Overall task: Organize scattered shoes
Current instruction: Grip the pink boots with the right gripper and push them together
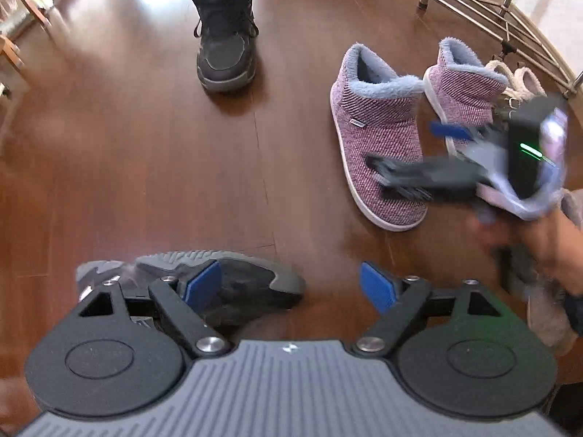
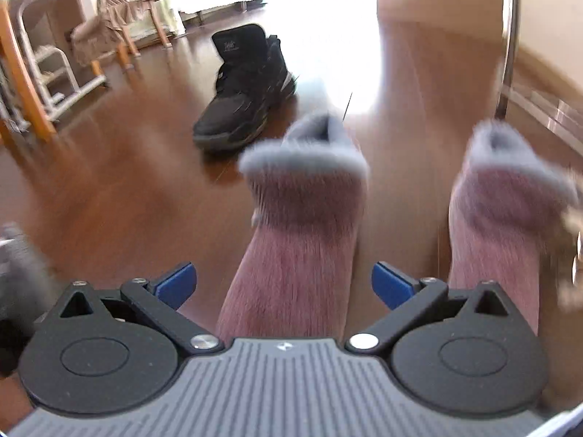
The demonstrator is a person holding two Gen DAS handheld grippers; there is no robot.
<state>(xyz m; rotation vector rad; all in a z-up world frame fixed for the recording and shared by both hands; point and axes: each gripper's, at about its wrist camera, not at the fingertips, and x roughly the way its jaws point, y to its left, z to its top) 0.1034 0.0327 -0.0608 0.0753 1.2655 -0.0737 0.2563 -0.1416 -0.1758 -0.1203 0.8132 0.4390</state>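
We are between shoes: our left gripper (image 1: 289, 287) hangs with jaws spread and empty above a black sneaker lying on its side (image 1: 218, 287), just under its left finger. Our right gripper (image 2: 284, 286), also wide open and empty, faces the near pink slipper boot (image 2: 298, 225); its mate (image 2: 510, 211) stands just right. Next we judge a grasp on one of these. Ahead-left, the upright black sneaker (image 1: 224, 36) stands apart on open floor (image 1: 127, 164); a metal rack (image 1: 492, 11) hems the right.

Looks like someone's living room: glossy brown wooden floor (image 1: 145, 145), wooden-legged chair draped with clothes (image 2: 120, 18) at ten o'clock.
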